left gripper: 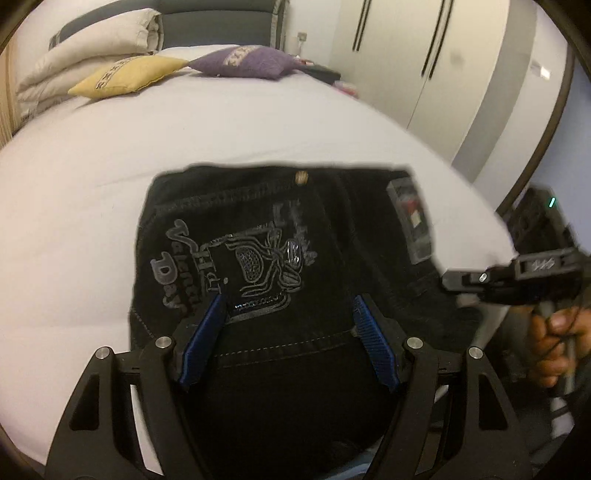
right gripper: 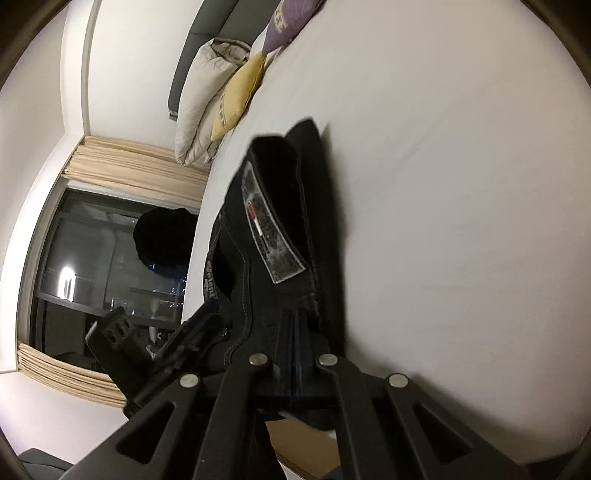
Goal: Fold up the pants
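Left wrist view: black pants (left gripper: 280, 251) lie on bed (left gripper: 92, 184), waistband far side; denim looks thick, heavy, limp, seams stiff; left gripper (left gripper: 290, 321) jaws spread above fabric; right gripper (right gripper: 295, 317) jaws pressed together, pinching waistband edge near patch (right gripper: 269, 236); best hold judged waistband corners.

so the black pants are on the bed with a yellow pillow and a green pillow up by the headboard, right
Not quite: the second pillow is purple, not green. The left wrist view shows it beside the yellow pillow near the headboard, with the black pants on the bed.
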Tool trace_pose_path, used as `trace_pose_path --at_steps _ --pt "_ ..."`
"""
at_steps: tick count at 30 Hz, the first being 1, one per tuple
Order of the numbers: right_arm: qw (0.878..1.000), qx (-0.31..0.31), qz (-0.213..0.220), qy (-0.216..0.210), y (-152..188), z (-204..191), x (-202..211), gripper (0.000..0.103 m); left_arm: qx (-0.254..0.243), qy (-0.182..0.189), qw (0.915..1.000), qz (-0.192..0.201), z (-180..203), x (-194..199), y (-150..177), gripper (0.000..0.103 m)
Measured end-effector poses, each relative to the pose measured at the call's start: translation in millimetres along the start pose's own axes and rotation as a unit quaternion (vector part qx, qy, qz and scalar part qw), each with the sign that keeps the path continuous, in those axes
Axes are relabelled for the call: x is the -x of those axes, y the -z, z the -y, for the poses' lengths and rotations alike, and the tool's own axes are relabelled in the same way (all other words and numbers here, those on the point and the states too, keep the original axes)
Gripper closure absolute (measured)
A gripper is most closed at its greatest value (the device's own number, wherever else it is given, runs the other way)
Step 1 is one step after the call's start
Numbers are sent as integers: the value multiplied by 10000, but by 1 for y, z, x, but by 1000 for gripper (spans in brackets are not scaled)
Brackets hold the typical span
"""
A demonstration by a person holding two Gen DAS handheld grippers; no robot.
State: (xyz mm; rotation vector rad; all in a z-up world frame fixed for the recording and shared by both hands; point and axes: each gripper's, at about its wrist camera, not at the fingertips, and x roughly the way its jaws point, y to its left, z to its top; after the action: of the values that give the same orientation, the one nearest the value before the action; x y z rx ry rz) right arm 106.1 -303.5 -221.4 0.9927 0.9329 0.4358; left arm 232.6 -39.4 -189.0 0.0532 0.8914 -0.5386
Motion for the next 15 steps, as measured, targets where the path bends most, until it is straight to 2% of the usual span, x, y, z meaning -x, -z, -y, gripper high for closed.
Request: trace_pose_path --at_steps 2,4,5,7,8,9,10,12,13,14,15 --pt "9998 37 175 104 -4 -11 17 94 4 -2 9994 356 -1 24 -12 32" --pt "9985 346 236 -343 -5 -36 28 94 2 -62 9987 505 -4 38 -17 32" --pt "9971 539 223 -489 -4 -50 30 89 38 -81 9987 497 -5 43 -14 32" --pt "9921 903 68 -872 2 -73 23 78 126 -128 9994 281 -11 37 -4 32" --pt "9895 1034 -43 -1007 8 -80 17 68 159 -167 9997 129 -12 31 6 32" --pt "9880 1135 -175 -1034 12 -82 10 60 181 -214 9996 5 -14 25 17 32" --pt "9881 1201 -361 -888 17 -81 -4 58 165 -262 9995 -79 -15 18 23 32" --pt "9908 1117 -596 -472 21 -70 -28 58 135 -338 9993 -119 -10 8 31 32" --pt "9920 1053 -695 -69 23 -53 -38 63 159 -324 9993 -109 -11 7 31 32" --pt "9926 1008 -684 -18 22 -47 -40 83 162 -309 9993 -142 -11 7 31 32" --pt "9940 907 -613 -75 22 -36 -35 92 156 -272 9993 -187 -12 8 30 32"
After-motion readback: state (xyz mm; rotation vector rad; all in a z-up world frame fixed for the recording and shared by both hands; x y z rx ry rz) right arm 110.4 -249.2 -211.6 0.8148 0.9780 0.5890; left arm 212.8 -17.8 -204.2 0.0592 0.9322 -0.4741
